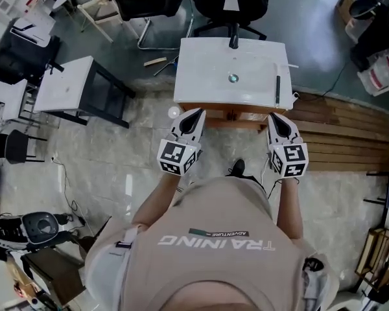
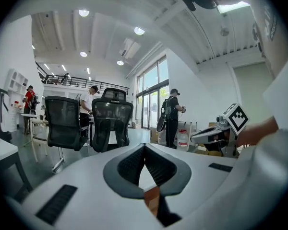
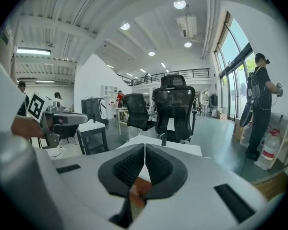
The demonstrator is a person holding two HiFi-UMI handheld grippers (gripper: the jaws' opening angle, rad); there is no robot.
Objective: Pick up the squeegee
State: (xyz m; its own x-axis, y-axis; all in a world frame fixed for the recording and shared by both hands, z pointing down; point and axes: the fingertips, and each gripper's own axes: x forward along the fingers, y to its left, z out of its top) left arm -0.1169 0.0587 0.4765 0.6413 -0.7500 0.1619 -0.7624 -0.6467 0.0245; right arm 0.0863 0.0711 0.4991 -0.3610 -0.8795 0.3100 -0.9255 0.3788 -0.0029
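A white table (image 1: 207, 63) stands in front of me. A thin dark bar (image 1: 277, 89) lies along its right edge, and a short black upright piece (image 1: 233, 42) (image 3: 164, 137) stands at its far edge; I cannot tell which is the squeegee. My left gripper (image 1: 196, 112) (image 2: 144, 146) hangs just before the table's near edge, shut with nothing between its pads. My right gripper (image 1: 275, 116) (image 3: 144, 146) is level with it on the right, also shut and empty. Both point at the table and touch nothing.
A small round object (image 1: 233, 78) sits mid-table. A black office chair (image 1: 232, 5) stands behind the table. A second white table (image 1: 68, 86) is to the left and wooden slats (image 1: 340, 131) lie on the floor to the right. People stand in the background.
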